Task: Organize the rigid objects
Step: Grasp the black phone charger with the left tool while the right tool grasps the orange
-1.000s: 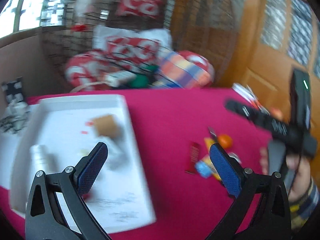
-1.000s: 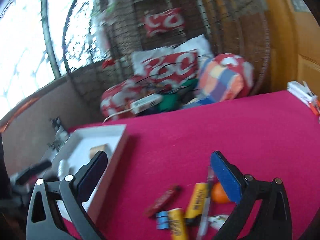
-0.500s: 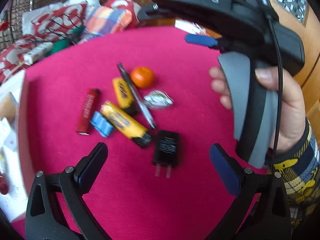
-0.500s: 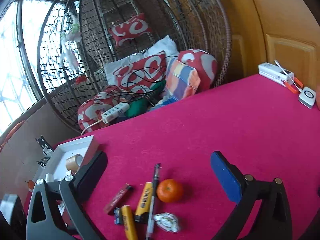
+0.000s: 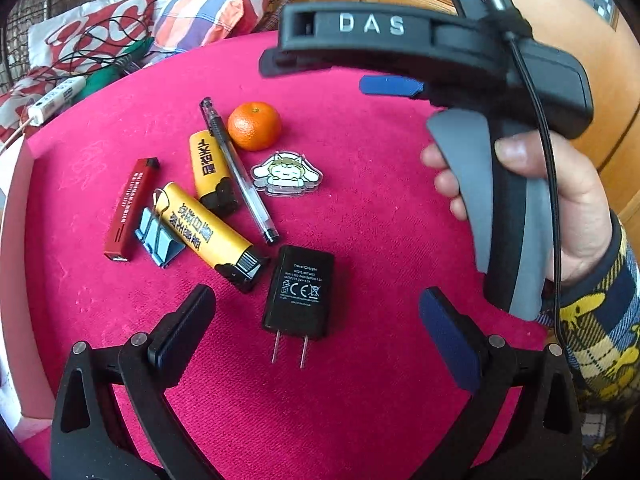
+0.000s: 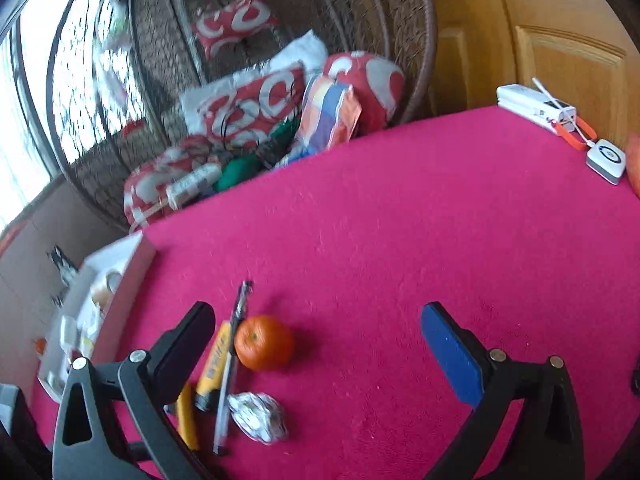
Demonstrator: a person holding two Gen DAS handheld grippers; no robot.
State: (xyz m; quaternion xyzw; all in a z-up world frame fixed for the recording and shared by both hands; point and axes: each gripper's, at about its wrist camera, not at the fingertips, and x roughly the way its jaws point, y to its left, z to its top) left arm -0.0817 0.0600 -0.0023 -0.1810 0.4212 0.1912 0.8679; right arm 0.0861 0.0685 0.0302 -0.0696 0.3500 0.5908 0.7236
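Both grippers empty, fingers wide. Left gripper [image 5: 316, 320] has the charger [image 5: 300, 292] between its fingers; rest of pile ahead. Right gripper [image 6: 316, 336]: orange [image 6: 263, 342] just inside left finger. Tray [image 6: 120, 264] holds few items; most sorting remains.

1. In the right wrist view, the white tray [image 6: 120, 268] is blurry, so the things inside are too small to name.
2. The left finger [image 6: 180, 344] of the right tongs hides part of a yellow lighter [image 6: 216, 364].
3. The shiny sticker [image 6: 260, 416] there is blurry.
4. The right hand [image 5: 576, 196] is cut off at the picture's edge.
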